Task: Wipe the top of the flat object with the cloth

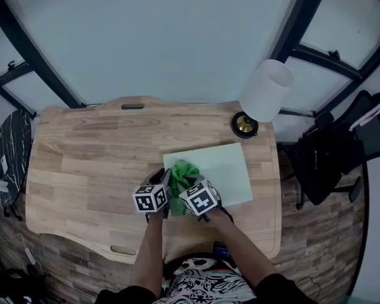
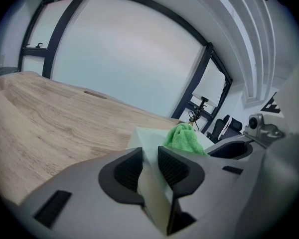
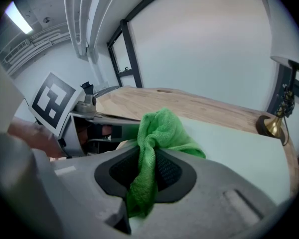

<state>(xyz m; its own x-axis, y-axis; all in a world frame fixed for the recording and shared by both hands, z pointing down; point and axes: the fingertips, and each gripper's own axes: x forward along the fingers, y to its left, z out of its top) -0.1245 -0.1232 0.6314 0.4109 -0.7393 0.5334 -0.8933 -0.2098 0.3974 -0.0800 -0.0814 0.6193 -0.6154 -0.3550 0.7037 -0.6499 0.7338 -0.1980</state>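
A pale green flat board (image 1: 225, 170) lies on the wooden table (image 1: 88, 163), right of centre. My left gripper (image 1: 163, 189) is shut on the board's near left corner; in the left gripper view the board's edge (image 2: 152, 183) sits clamped between the dark pads. My right gripper (image 1: 189, 183) is shut on a bright green cloth (image 1: 185, 173), which rests bunched on the board's left part. In the right gripper view the cloth (image 3: 157, 133) hangs between the jaws and spills onto the board (image 3: 234, 148). The left gripper (image 3: 84, 118) shows close at the left there.
A lamp with a white shade (image 1: 266, 90) and a brass base (image 1: 244, 125) stands at the table's back right corner. A black office chair (image 1: 342, 151) stands to the right of the table. White wall panels with dark frames rise behind the table.
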